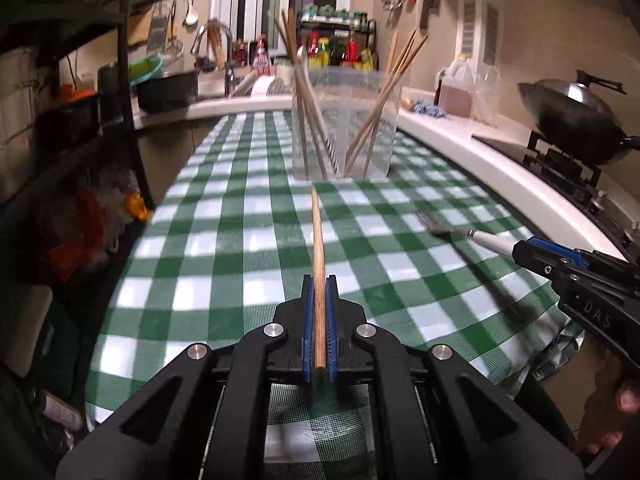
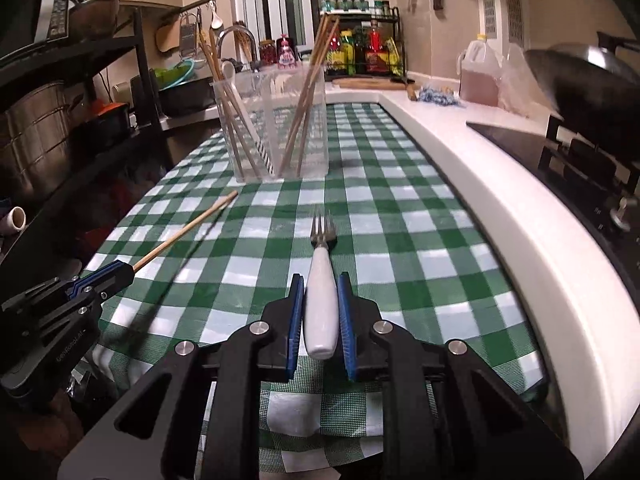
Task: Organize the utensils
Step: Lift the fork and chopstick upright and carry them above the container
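Note:
My left gripper (image 1: 319, 284) is shut on a wooden chopstick (image 1: 317, 240) that points ahead, above the green checked tablecloth (image 1: 224, 240). My right gripper (image 2: 320, 284) is shut on the white handle of a fork (image 2: 321, 280), its tines forward over the cloth. A clear plastic holder (image 1: 346, 124) stands ahead on the cloth with several chopsticks and a white spoon in its left and right compartments; it also shows in the right wrist view (image 2: 276, 124). The right gripper with the fork (image 1: 472, 236) shows at the right of the left wrist view; the left gripper with the chopstick (image 2: 184, 232) shows at the left of the right wrist view.
A white counter edge (image 2: 520, 216) runs along the right of the table, with a stove and wok (image 1: 576, 116) beyond it. A dark shelf rack (image 2: 80, 120) with pots stands at the left. A sink with a tap (image 1: 216, 48) and a bottle rack (image 2: 360, 48) are behind the holder.

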A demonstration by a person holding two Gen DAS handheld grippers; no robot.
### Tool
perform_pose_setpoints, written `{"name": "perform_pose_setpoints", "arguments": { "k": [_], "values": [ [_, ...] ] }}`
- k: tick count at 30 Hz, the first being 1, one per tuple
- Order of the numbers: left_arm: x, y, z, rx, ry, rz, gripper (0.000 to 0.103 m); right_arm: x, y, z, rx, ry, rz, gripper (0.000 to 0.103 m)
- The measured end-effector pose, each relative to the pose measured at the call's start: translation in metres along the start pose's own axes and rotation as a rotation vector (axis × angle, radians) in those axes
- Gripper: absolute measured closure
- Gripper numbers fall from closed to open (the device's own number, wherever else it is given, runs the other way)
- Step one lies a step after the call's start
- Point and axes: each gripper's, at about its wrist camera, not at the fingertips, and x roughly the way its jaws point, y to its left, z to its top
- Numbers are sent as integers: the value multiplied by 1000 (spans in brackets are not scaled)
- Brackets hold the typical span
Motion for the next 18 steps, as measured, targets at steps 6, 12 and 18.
{"name": "perform_pose_setpoints", "arguments": {
  "k": [6,12,18],
  "values": [
    [-19,-7,11,33,-69,4,97,-17,1,11,-33,-36,-10,86],
    [-34,-7,21,16,-99,-12,97,-27,2,20,-49,-61,-16,86],
    [-49,-7,37,24,-151,-14,97,-38,2,32,-61,-92,-11,86]
  ]
}}
